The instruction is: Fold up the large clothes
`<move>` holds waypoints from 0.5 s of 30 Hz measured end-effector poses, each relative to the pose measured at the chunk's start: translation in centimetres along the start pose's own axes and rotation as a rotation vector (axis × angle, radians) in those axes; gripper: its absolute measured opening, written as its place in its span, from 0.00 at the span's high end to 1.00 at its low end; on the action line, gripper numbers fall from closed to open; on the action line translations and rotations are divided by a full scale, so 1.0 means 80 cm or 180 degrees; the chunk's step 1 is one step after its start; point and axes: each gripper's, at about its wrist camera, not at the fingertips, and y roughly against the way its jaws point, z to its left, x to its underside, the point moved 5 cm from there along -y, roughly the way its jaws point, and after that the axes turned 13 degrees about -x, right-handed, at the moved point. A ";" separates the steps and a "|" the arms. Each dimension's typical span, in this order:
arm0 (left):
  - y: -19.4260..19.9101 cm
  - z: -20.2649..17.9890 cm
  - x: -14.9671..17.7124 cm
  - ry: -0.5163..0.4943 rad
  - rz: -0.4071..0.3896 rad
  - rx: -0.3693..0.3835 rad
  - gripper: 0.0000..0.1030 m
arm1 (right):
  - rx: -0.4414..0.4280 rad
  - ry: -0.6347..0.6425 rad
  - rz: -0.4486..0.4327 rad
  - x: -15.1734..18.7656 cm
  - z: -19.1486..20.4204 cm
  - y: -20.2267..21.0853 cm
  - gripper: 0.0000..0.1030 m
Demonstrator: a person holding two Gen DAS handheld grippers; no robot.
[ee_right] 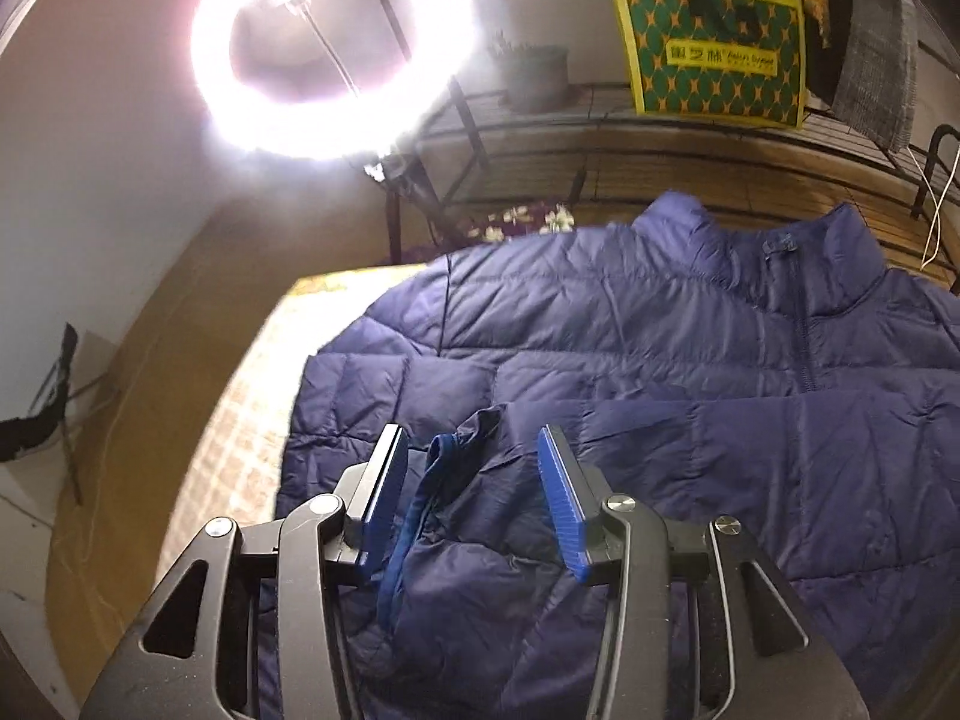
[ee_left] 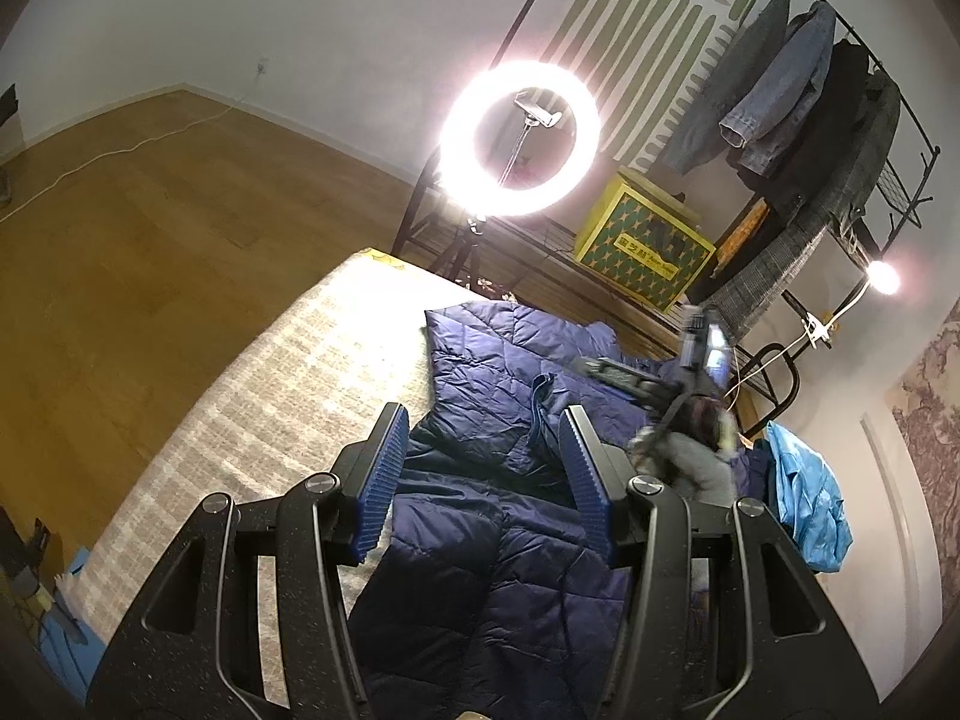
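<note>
A navy quilted puffer jacket (ee_right: 660, 348) lies spread on the bed, front up, zipper and collar toward the far right. My right gripper (ee_right: 471, 438) is open just above it. A folded-over sleeve cuff (ee_right: 441, 480) with a blue lining sits between its blue pads (ee_right: 561, 504), which do not press on it. In the left wrist view, the same jacket (ee_left: 498, 360) lies under my left gripper (ee_left: 485, 420). That gripper is open too, its pads apart over the dark fabric. Farther right, a grey sleeve (ee_left: 696, 456) carries the other gripper.
The bed's pale striped cover (ee_left: 270, 372) ends at wooden floor on the left. Beyond the bed stand a bright ring light (ee_left: 519, 138), a yellow-green box (ee_left: 645, 246) on a low shelf and a rack of hanging coats (ee_left: 780, 96). A light blue garment (ee_left: 810, 504) lies at the right.
</note>
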 end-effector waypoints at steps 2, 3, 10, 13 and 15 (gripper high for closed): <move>0.000 0.003 0.002 -0.0009 0.0013 -0.0006 0.48 | -0.0028 -0.0026 -0.0071 -0.001 -0.001 0.022 0.57; 0.000 0.004 0.004 -0.0034 0.0036 0.0003 0.48 | -0.0035 -0.0022 -0.0109 -0.001 -0.001 0.036 0.57; 0.000 0.025 0.017 -0.0064 0.0131 -0.0039 0.48 | -0.0047 0.0105 -0.0342 0.019 0.005 0.144 0.57; 0.000 0.032 0.026 -0.0106 0.0211 -0.0015 0.48 | -0.0018 0.0090 -0.0449 0.034 0.000 0.196 0.57; 0.000 0.035 0.034 -0.0164 0.0256 -0.0016 0.48 | 0.0003 0.0084 -0.0518 0.046 -0.003 0.233 0.57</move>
